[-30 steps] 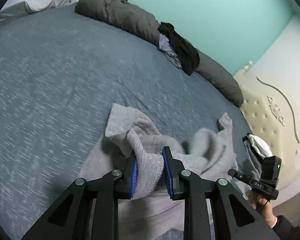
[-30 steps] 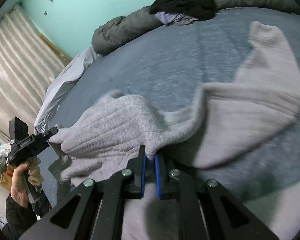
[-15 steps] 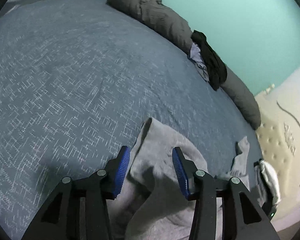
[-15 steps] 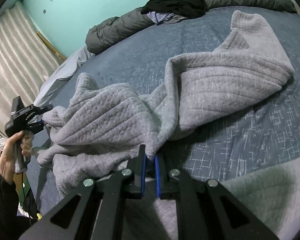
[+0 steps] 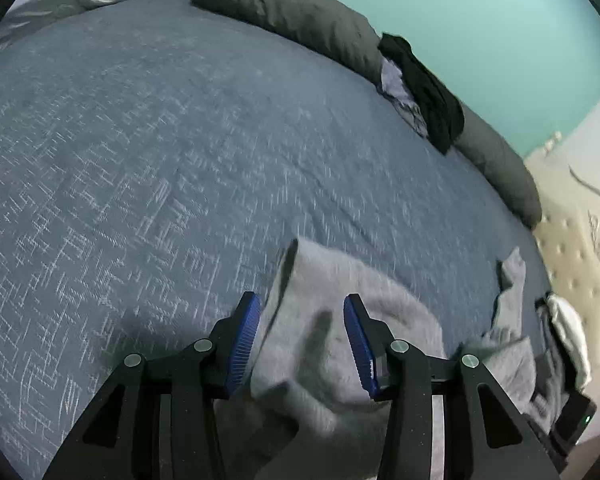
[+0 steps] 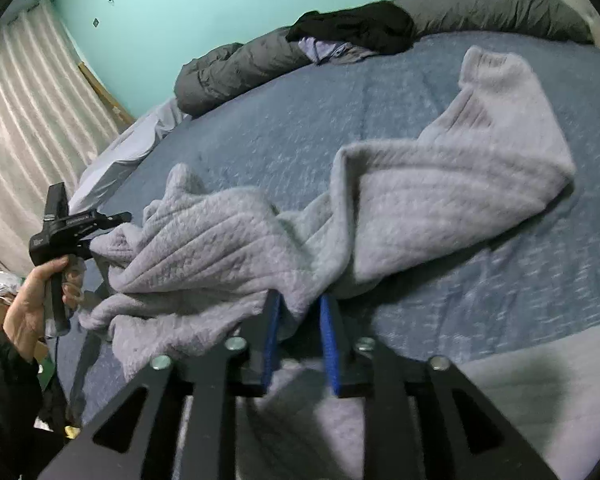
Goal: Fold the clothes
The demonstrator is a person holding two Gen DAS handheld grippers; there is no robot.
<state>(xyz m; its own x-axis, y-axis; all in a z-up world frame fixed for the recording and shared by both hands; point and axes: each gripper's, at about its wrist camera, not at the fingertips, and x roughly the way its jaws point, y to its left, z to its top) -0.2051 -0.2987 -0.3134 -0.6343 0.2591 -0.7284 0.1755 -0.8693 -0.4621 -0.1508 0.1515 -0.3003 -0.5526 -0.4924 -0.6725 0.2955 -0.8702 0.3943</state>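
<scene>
My left gripper (image 5: 299, 340) is wide open above the bed (image 5: 148, 168), and its blue pads do not touch anything. Under it lies the grey quilted sweatshirt (image 5: 332, 320), crumpled on the blue bedcover near my edge of the bed. My right gripper (image 6: 300, 320) has its jaws a little apart, with a fold of the sweatshirt (image 6: 440, 200) between them; I cannot tell if the pads press the cloth. One sleeve (image 6: 500, 92) stretches away from the gripper over the cover. Along the far side of the bed lies a dark grey duvet (image 6: 240, 68), with a black garment (image 6: 360, 26) on top of it.
</scene>
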